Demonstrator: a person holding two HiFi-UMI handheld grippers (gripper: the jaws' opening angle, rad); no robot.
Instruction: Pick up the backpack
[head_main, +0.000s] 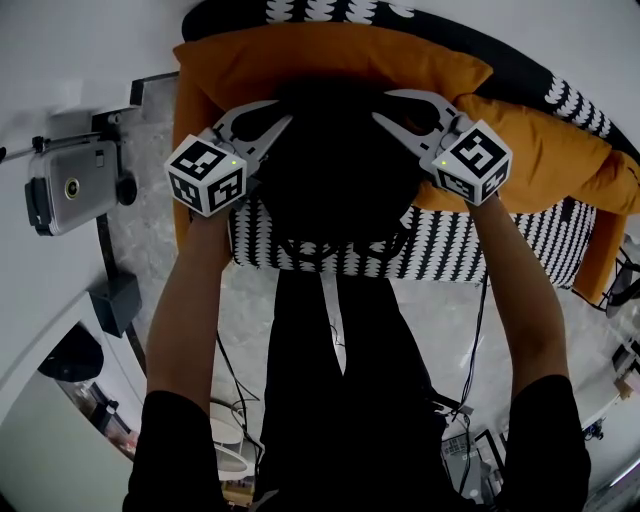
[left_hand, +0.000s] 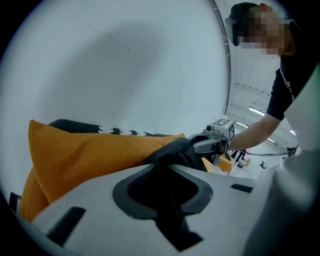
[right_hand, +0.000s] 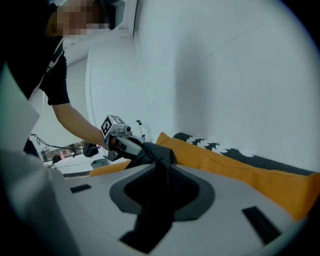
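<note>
The black backpack (head_main: 335, 170) stands on an orange sofa (head_main: 330, 55), between my two grippers. My left gripper (head_main: 272, 118) grips its left upper side, and in the left gripper view black fabric (left_hand: 177, 150) is pinched between the grey jaws (left_hand: 167, 200). On the other side my right gripper (head_main: 392, 112) holds the bag's right upper side, with a fold of black fabric (right_hand: 156, 155) clamped in its jaws (right_hand: 152, 205). Each gripper view shows the other gripper across the bag: the right gripper (left_hand: 212, 144) and the left gripper (right_hand: 122, 142). The lower part of the bag merges with the person's dark clothing.
Orange cushions (head_main: 545, 150) and a black-and-white patterned cover (head_main: 500, 250) lie on the sofa. A grey camera unit on a stand (head_main: 68, 185) is at the left by the white wall. Cables (head_main: 235, 385) trail on the pale floor around the person's legs.
</note>
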